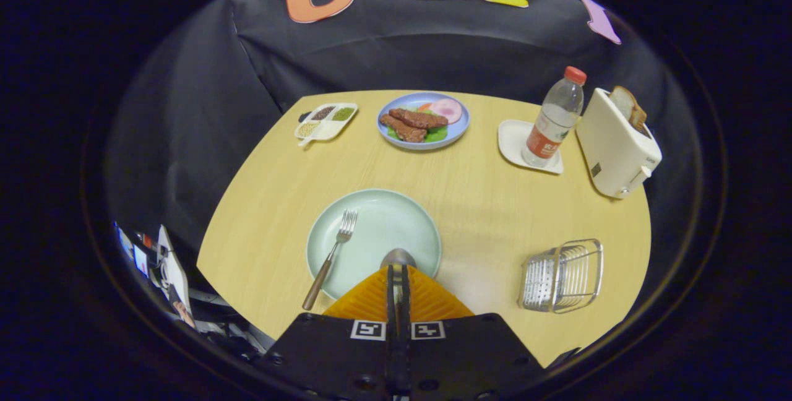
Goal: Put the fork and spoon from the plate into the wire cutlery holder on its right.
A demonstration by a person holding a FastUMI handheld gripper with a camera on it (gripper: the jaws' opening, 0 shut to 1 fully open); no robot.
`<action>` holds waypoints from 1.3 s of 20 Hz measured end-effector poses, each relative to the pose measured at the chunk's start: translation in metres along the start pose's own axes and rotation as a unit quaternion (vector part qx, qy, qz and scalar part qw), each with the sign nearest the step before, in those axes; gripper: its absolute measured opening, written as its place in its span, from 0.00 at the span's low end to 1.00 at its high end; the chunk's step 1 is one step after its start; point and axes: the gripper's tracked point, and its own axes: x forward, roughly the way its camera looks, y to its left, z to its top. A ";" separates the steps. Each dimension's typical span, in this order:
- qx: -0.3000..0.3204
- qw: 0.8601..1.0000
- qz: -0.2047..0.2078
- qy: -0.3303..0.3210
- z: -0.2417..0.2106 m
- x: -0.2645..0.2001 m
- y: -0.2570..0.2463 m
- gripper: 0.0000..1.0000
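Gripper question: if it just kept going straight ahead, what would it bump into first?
The gripper appears shut on the spoon. Straight ahead lies the pale green plate, then probably bare table; depth is hard to judge.
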 end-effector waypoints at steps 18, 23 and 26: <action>-0.081 0.996 -0.005 0.043 -0.056 0.028 -0.042 0.32; -0.193 0.978 0.001 0.081 -0.077 0.042 -0.034 0.54; -0.219 0.970 -0.015 0.107 -0.090 0.054 -0.040 0.46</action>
